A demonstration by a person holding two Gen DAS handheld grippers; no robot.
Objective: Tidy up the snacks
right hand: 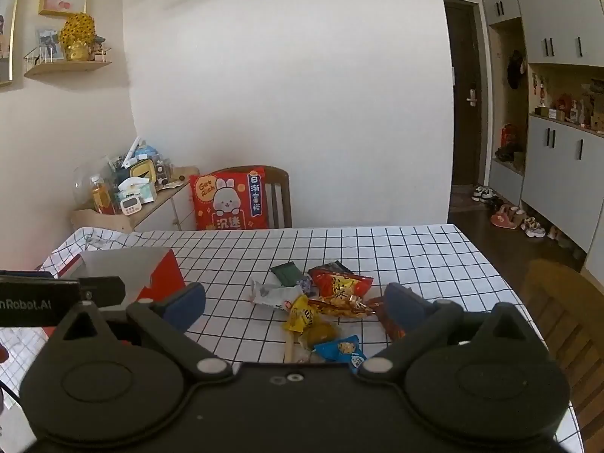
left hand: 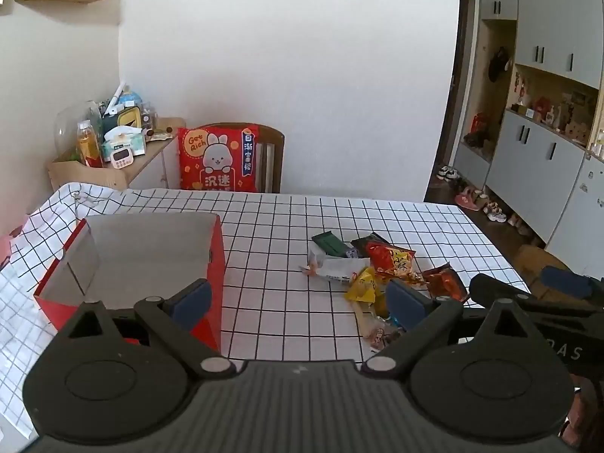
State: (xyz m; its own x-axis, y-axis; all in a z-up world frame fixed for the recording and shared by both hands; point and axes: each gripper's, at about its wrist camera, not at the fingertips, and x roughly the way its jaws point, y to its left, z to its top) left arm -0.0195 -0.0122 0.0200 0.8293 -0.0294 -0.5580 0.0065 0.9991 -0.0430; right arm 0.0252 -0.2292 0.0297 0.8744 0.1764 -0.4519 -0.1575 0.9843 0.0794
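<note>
1. Left tongs (left hand: 298, 300) hung above the desk (left hand: 271, 302), jaws spread wide and gripping nothing.
2. Red box (left hand: 151, 260) stood open at the desk's left, beside the left finger.
3. Snack pile (left hand: 377, 271) lay to the right of the box, well apart from it: green packet (left hand: 328, 243), yellow packet (left hand: 362, 287), red bag (left hand: 392, 260).
4. Right tongs (right hand: 294, 304) hovered over the pile, jaws apart and empty; blue packet (right hand: 341, 349) lay nearest.
</note>
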